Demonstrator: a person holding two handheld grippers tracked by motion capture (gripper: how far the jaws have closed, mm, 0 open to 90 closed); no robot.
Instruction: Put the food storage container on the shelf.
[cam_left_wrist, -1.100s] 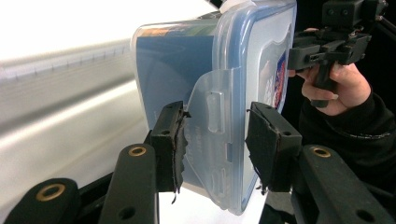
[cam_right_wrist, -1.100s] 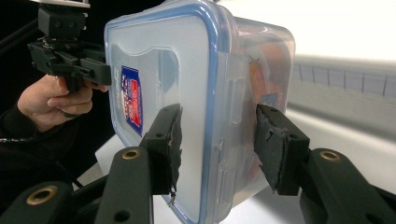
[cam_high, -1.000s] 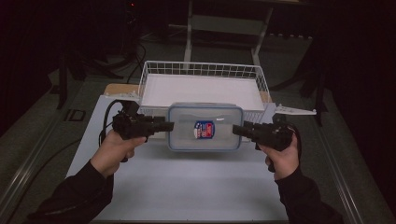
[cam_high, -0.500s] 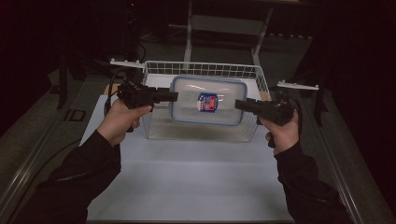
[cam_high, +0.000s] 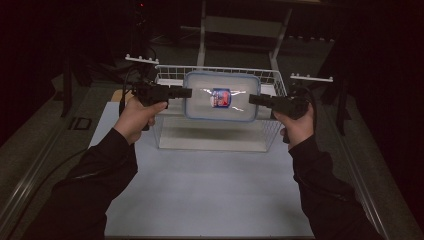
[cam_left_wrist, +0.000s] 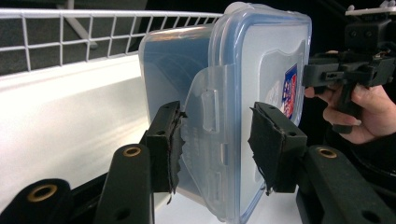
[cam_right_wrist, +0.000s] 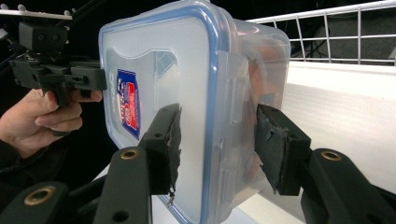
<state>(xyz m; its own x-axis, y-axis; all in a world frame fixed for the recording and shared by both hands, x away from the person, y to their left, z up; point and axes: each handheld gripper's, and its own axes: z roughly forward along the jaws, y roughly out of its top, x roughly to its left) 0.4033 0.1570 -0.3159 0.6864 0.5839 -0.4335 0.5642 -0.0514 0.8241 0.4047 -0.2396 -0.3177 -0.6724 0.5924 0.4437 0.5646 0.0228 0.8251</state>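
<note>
A dark room, with a white desk (cam_high: 210, 190) lit from above. Nearest, a person's two sleeves reach forward. The left gripper (cam_high: 186, 92) and right gripper (cam_high: 252, 99) each clamp one end of a lidded plastic box (cam_high: 221, 96), held above the wire basket (cam_high: 165, 134) at the desk's far edge. The left jaws have just been widening; that end may slip and drop.

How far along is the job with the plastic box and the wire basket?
Done: the plastic box is lifted off the table. In hand: the left gripper and right gripper clamp its two ends, holding it above the wire basket. Left: lowering it into the basket and letting go.
</note>
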